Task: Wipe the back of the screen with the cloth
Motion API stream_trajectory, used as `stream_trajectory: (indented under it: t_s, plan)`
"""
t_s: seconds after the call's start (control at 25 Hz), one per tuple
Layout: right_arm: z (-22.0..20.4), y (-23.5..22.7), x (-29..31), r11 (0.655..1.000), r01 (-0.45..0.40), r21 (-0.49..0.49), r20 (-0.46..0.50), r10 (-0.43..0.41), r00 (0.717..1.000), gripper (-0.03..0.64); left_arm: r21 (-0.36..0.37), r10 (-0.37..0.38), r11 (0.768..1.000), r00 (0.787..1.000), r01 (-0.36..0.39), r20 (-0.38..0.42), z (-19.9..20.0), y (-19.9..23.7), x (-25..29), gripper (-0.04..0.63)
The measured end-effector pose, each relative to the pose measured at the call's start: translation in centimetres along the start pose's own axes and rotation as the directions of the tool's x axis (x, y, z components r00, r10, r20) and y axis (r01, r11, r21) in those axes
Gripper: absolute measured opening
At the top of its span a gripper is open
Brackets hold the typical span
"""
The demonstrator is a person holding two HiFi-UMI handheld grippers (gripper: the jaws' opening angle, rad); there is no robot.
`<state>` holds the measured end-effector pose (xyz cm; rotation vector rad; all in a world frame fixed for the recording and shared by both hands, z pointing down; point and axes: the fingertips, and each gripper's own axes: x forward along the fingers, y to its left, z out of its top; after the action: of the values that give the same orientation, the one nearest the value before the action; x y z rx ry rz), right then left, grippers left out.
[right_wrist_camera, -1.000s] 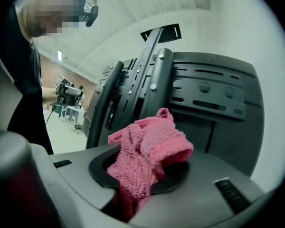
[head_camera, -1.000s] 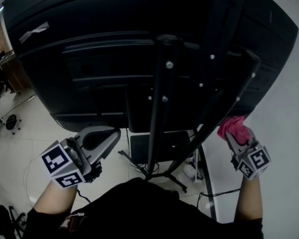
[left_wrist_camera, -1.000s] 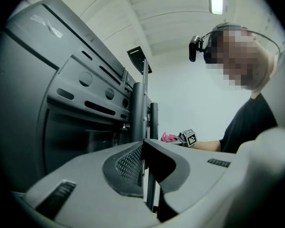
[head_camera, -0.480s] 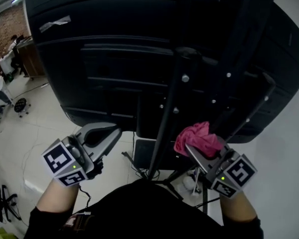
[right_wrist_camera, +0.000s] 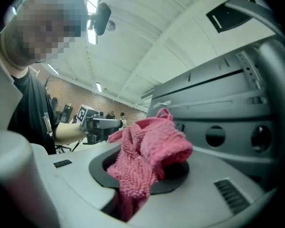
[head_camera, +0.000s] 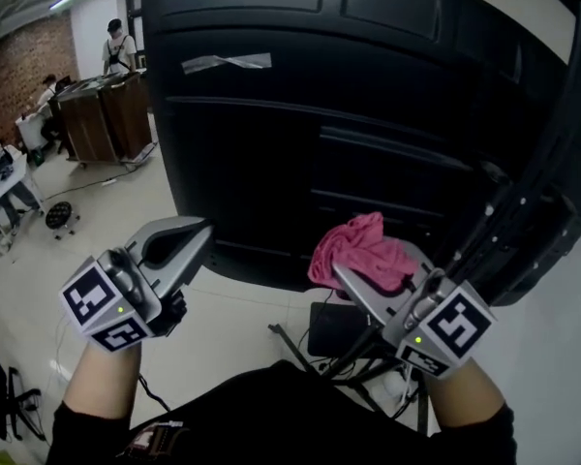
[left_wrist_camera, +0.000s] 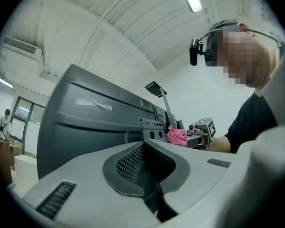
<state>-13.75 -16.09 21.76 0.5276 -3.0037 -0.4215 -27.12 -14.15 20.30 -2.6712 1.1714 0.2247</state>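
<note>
Between the jaws of my right hand-held gripper (head_camera: 351, 281) sits the pink cloth (head_camera: 360, 248), pinched tight, near the black back of the screen (head_camera: 271, 153). Off to its left, my left hand-held gripper (head_camera: 196, 234) is pressed together, holding nothing.

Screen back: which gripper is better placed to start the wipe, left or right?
Right. The right gripper is shut on the pink cloth, raised close to the black back of the screen. The left gripper is shut with nothing in it, off to the lower left.
</note>
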Motion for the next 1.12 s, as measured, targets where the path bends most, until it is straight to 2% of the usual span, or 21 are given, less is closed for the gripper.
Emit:
stream_trajectory:
  t_s: [0.12,0.28,0.4,0.48,0.52,0.72,0.88,1.0,1.12]
  plan:
    - [5.3,-0.4,4.1,0.991,0.006,-0.137,0.04,-0.001,0.999,0.11,0.048,0.017,0.999,0.996,-0.021,0.085,4.0,2.8,-1.4,-0.003]
    - [12.0,-0.9,7.0,0.962,0.033,-0.272,0.09,-0.009,0.996,0.11,0.07,0.066,0.995,0.984,-0.078,0.164,6.7,4.9,-3.3,-0.003]
    - [17.6,-1.9,10.0,0.919,0.076,-0.386,0.135,-0.026,0.991,0.11,0.102,0.122,0.983,0.956,-0.154,0.266,10.1,7.3,-5.5,-0.003]
    - [21.0,-3.1,12.7,0.88,0.128,-0.457,0.161,-0.06,0.985,0.11,0.123,0.149,0.973,0.934,-0.198,0.326,12.0,8.6,-7.0,-0.003]
    - [22.3,-3.9,14.1,0.858,0.159,-0.489,0.164,-0.089,0.983,0.11,0.137,0.154,0.968,0.929,-0.21,0.336,12.5,9.0,-7.5,-0.003]
    - [25.8,-7.6,23.6,0.747,0.275,-0.605,0.107,-0.266,0.958,0.11,0.16,0.187,0.957,0.936,-0.243,0.299,11.2,10.8,-10.7,-0.003]
    - [25.8,-8.4,29.8,0.651,0.264,-0.711,0.015,-0.361,0.932,0.11,0.146,0.201,0.957,0.938,-0.249,0.283,9.9,11.9,-12.9,-0.003]
    - [24.9,-9.5,29.7,0.613,0.22,-0.759,-0.044,-0.386,0.922,0.112,0.127,0.214,0.959,0.94,-0.254,0.265,8.6,12.3,-13.8,-0.003]
    - [24.5,-12.7,24.7,0.578,0.238,-0.78,-0.055,-0.443,0.895,0.112,0.12,0.194,0.965,0.944,-0.232,0.266,8.4,11.8,-13.0,-0.003]
